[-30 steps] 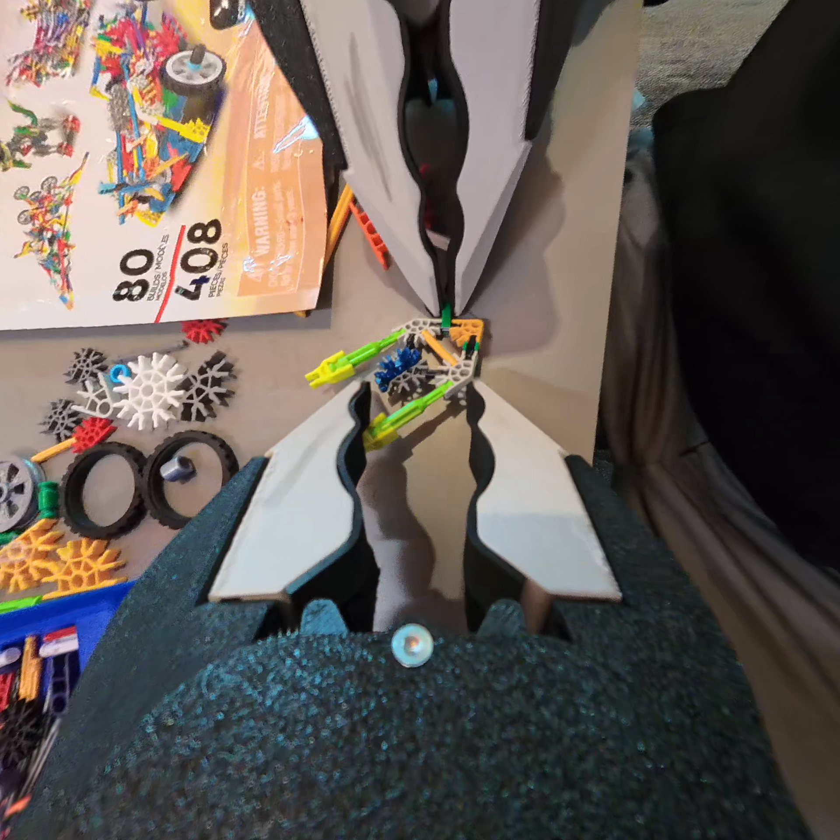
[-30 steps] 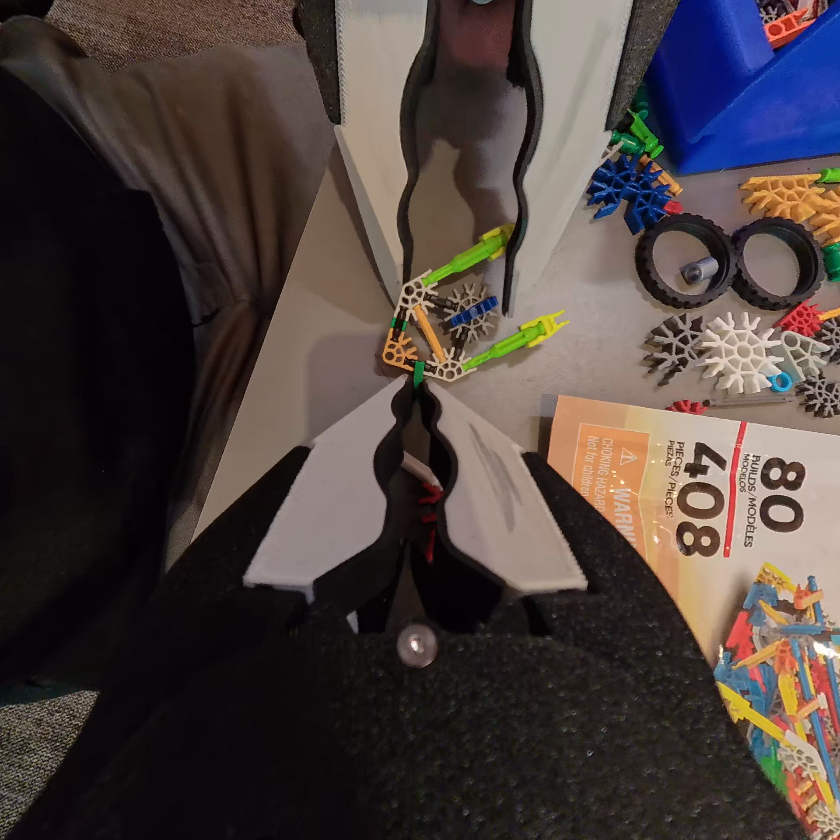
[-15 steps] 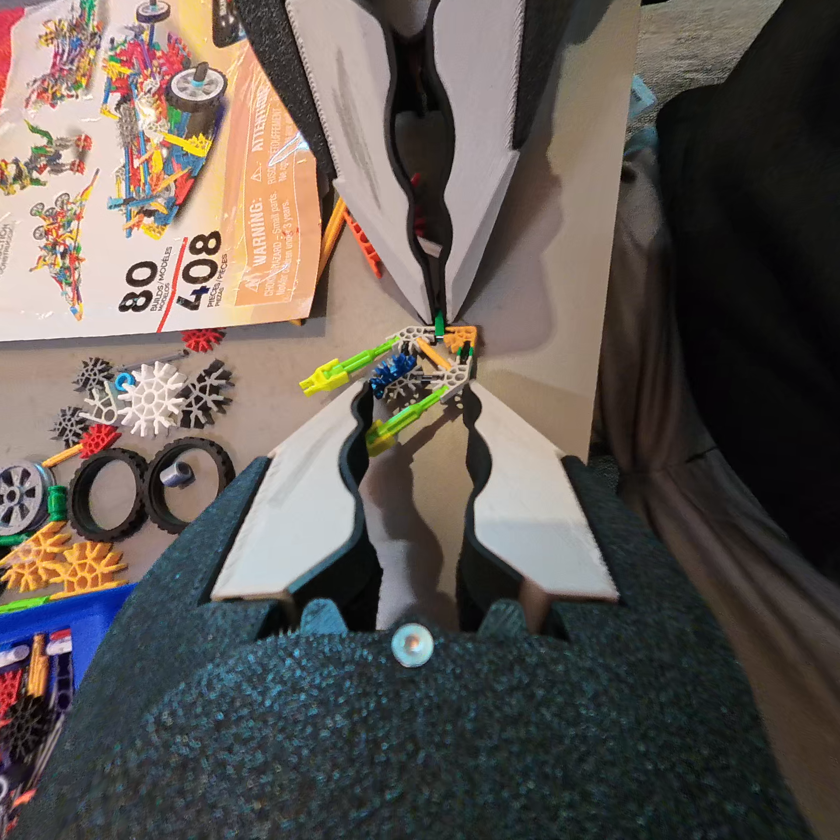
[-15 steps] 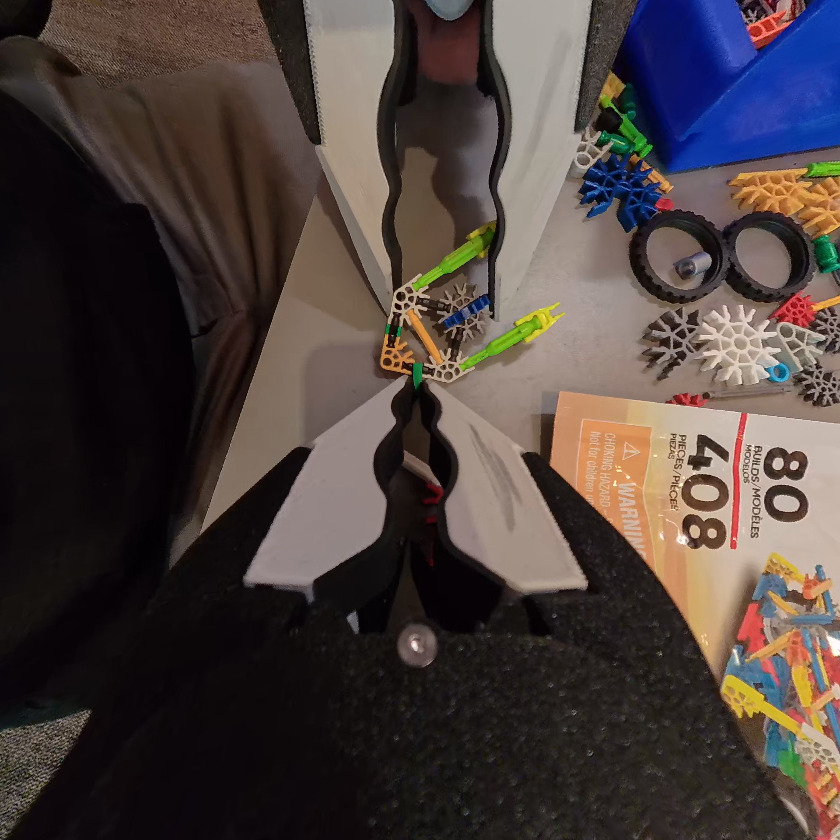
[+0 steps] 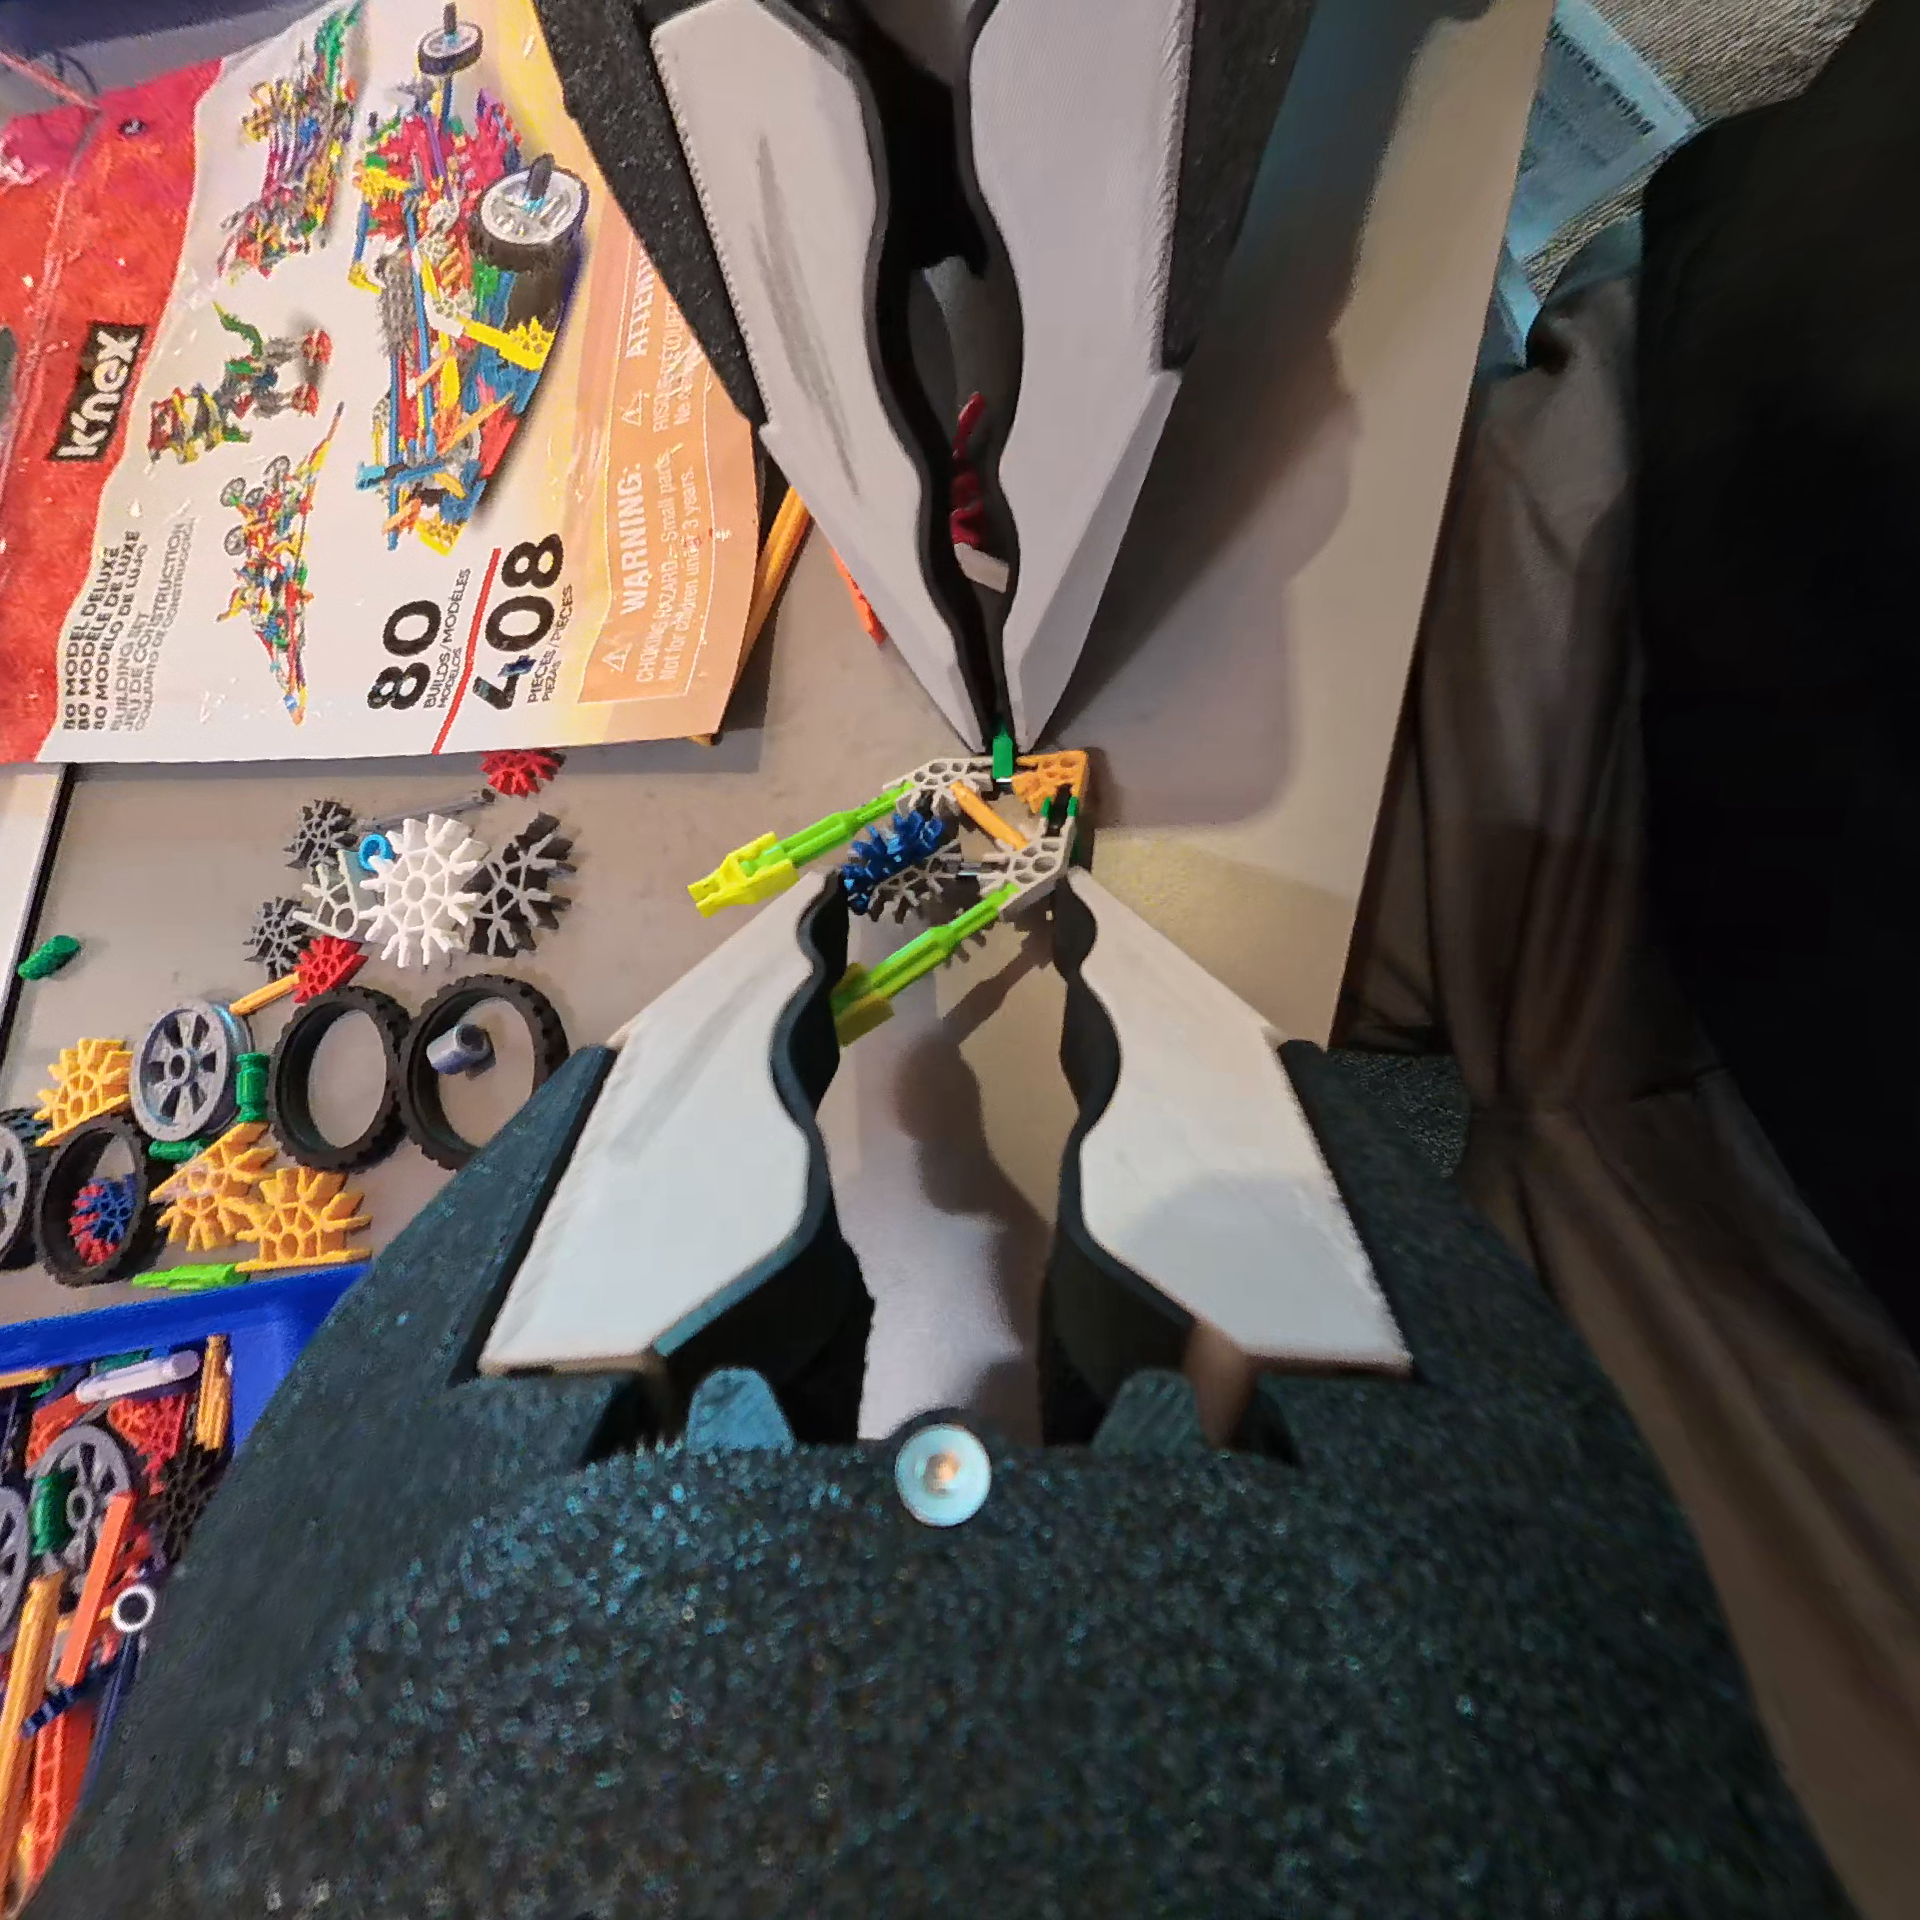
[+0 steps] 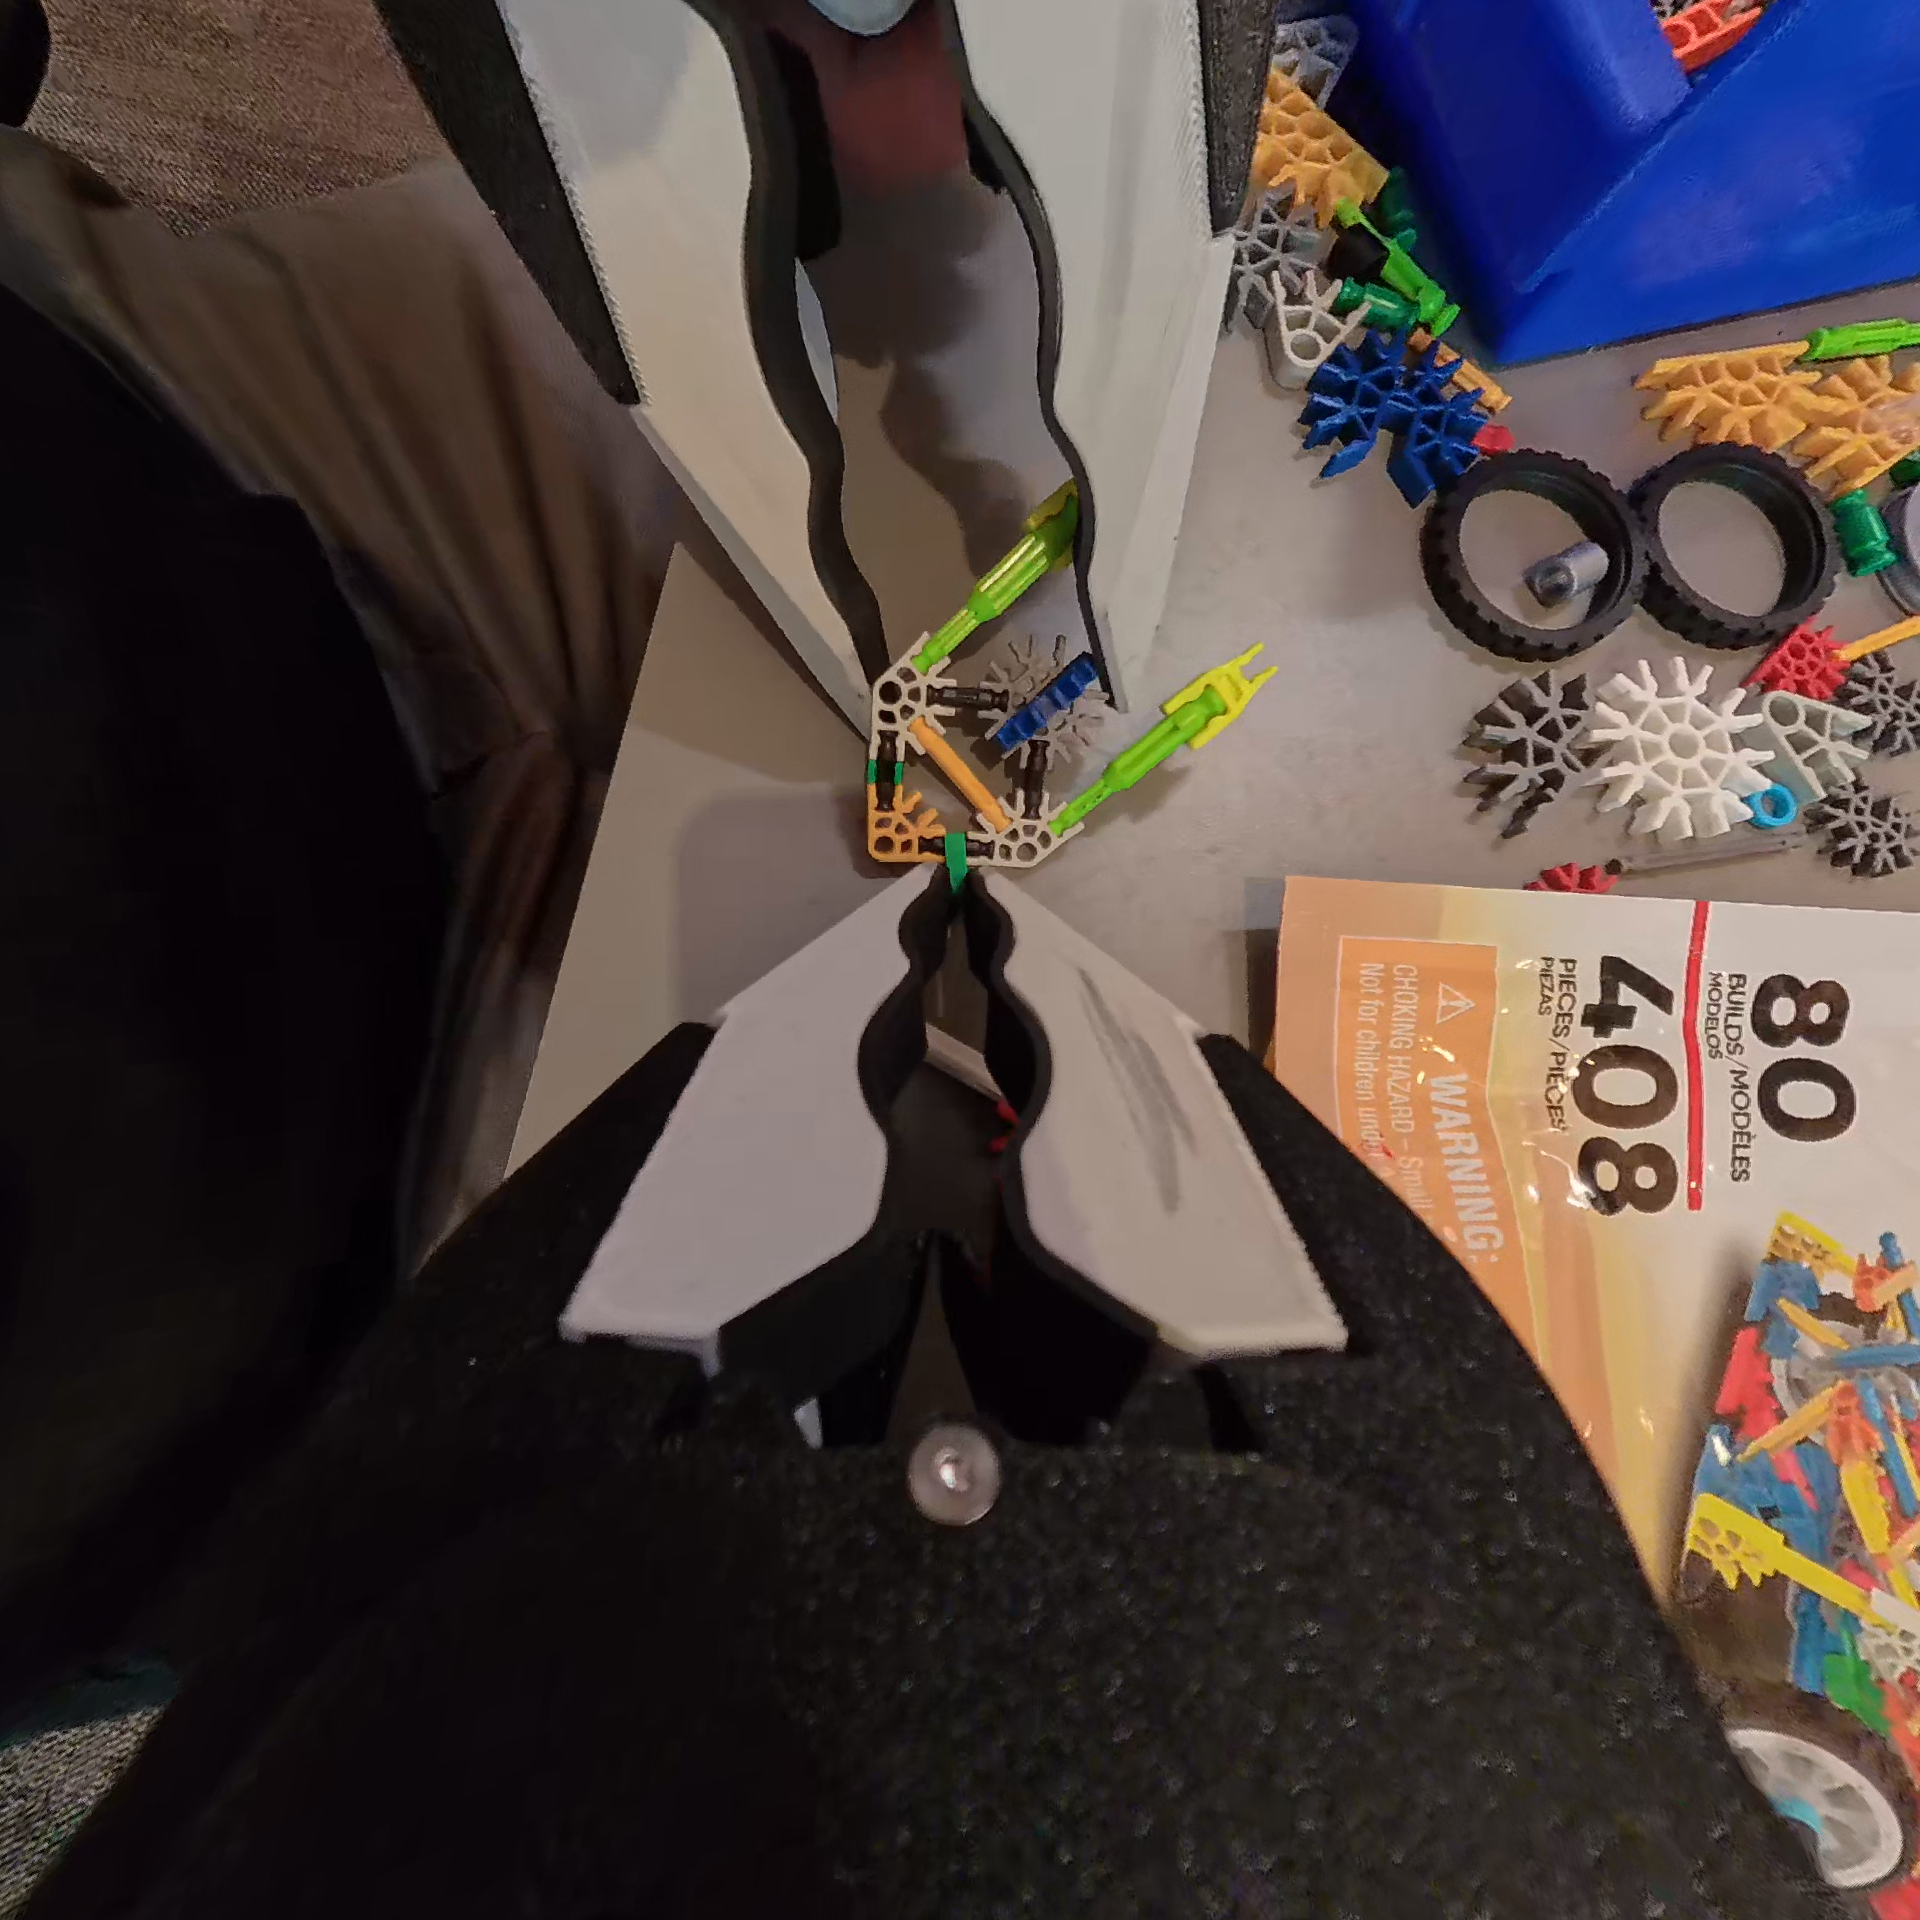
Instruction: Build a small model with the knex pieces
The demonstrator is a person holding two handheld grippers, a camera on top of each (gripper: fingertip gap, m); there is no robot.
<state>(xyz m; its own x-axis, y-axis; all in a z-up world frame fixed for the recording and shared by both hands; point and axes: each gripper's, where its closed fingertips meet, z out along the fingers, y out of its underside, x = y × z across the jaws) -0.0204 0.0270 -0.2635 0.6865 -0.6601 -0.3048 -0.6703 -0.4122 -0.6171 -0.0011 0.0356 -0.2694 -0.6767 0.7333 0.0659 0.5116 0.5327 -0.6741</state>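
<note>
Now the left tool (image 5: 945, 894) has its fingers apart, straddling the small model (image 5: 977, 831) near the desk (image 5: 1195, 665) edge closest to the person; its right fingertip touches the model's grey connector, and its left finger lies against one lime rod (image 5: 914, 966). Facing it, the right tool (image 6: 954, 883) is pinched together on a short green rod (image 6: 955, 854) that sticks out of the model between the orange connector (image 6: 896, 831) and a grey one. Compared with a second ago, both tools hold the same grips and the model sits in the same spot by that edge. What differs is the framing: the left wrist view has swung to take in more of the leaflet (image 5: 364, 447) and its red part, along with more loose pieces toward the blue bin (image 5: 260, 1340). Beside the model, farther in from the edge, lie two black tyres (image 6: 1621, 551), a white snowflake piece (image 6: 1673, 748) among dark ones, and blue connectors (image 6: 1392, 405).
</note>
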